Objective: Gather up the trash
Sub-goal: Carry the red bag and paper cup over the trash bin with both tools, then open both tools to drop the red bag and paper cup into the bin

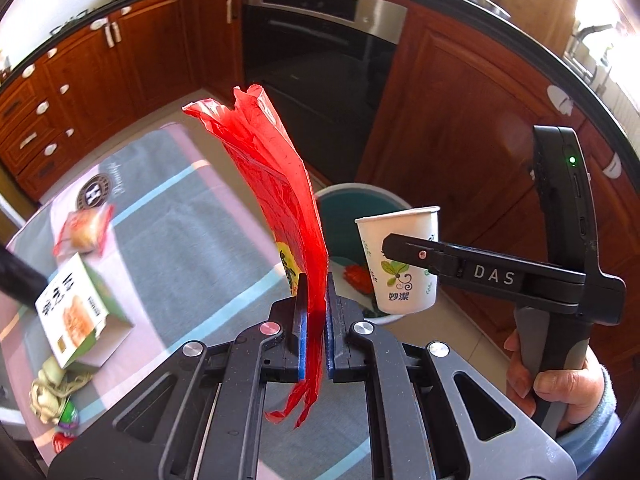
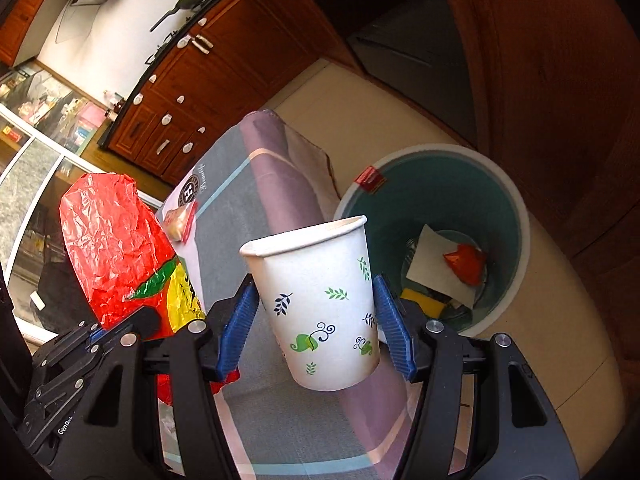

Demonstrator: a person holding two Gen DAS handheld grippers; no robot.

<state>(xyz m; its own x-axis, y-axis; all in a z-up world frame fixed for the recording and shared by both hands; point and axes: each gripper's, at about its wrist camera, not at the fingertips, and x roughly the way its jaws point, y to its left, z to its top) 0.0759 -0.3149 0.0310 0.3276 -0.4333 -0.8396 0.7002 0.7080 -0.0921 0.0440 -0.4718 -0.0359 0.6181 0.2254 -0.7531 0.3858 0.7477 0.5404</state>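
Observation:
My left gripper (image 1: 314,300) is shut on a red plastic wrapper (image 1: 276,184) that stands up above the table; it also shows at the left in the right wrist view (image 2: 116,248). My right gripper (image 2: 316,312) is shut on a white paper cup (image 2: 320,300) with green and blue leaf prints, held upright above the table's edge; the cup shows in the left wrist view (image 1: 400,260) too. A round teal bin with a white rim (image 2: 516,216) stands on the floor just beyond both grippers, with paper and an orange wrapper (image 2: 466,262) inside.
On the grey and pink tablecloth (image 1: 180,232) lie a packaged bun (image 1: 82,232), a green and white box (image 1: 78,312), a knot of string (image 1: 50,392) and small wrappers. Wooden cabinets (image 1: 460,120) and an oven (image 1: 316,52) stand behind the bin.

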